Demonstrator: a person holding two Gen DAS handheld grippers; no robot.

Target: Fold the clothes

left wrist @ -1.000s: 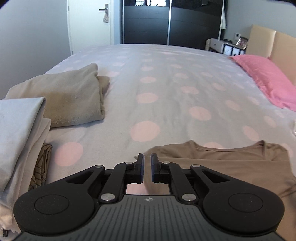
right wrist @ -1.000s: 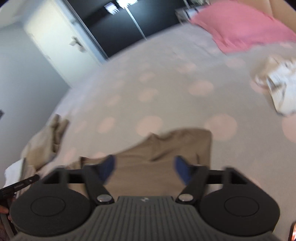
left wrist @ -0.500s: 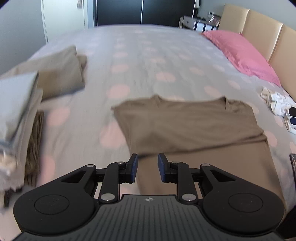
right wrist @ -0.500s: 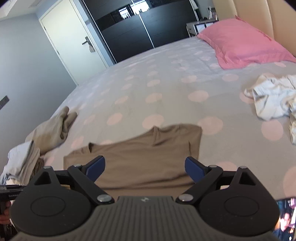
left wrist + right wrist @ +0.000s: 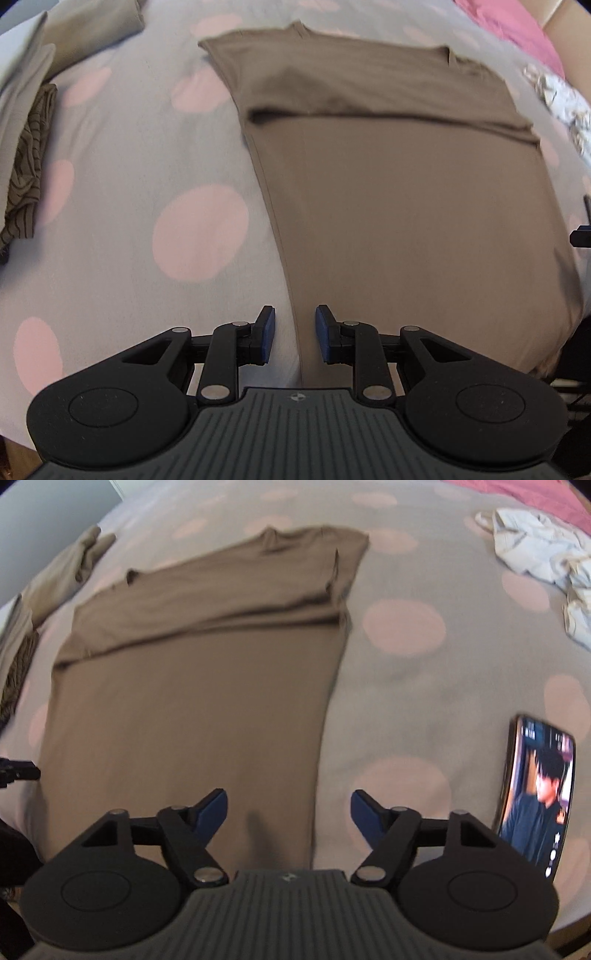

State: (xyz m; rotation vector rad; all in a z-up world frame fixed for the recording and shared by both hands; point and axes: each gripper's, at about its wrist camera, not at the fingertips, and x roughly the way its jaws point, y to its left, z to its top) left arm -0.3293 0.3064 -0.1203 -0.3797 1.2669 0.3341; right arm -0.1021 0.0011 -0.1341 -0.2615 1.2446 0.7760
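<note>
While both grippers are tipping steeply down over the near end of the bed, the left gripper (image 5: 291, 334) is straddling the brown T-shirt's (image 5: 417, 221) left side edge with its jaws parted a little and nothing pinched; they were opening within the last second. The right gripper (image 5: 288, 814) is spread much wider over the shirt's right edge, its jaws having just been closing in, yet the pads are not pressing cloth.

The shirt is lying flat on the spotted bedspread (image 5: 147, 155), hem toward the cameras, with its top part already turned down so a fold line is crossing the chest. It is looking thin, light and limp, so it will likely sag and crease rather than hold shape; I judge the best hold to be at the two near hem corners, pinching both layers so the fabric is lifting evenly.

Just right of the shirt, a phone (image 5: 535, 797) with a lit screen is resting on the bedspread, near enough to be brushed by a swinging hem. Farther off, a crumpled white garment (image 5: 543, 554) is lying to the right, and a stack of folded clothes (image 5: 26, 122) is sitting to the left. A pink pillow (image 5: 517, 26) is lying beyond.
</note>
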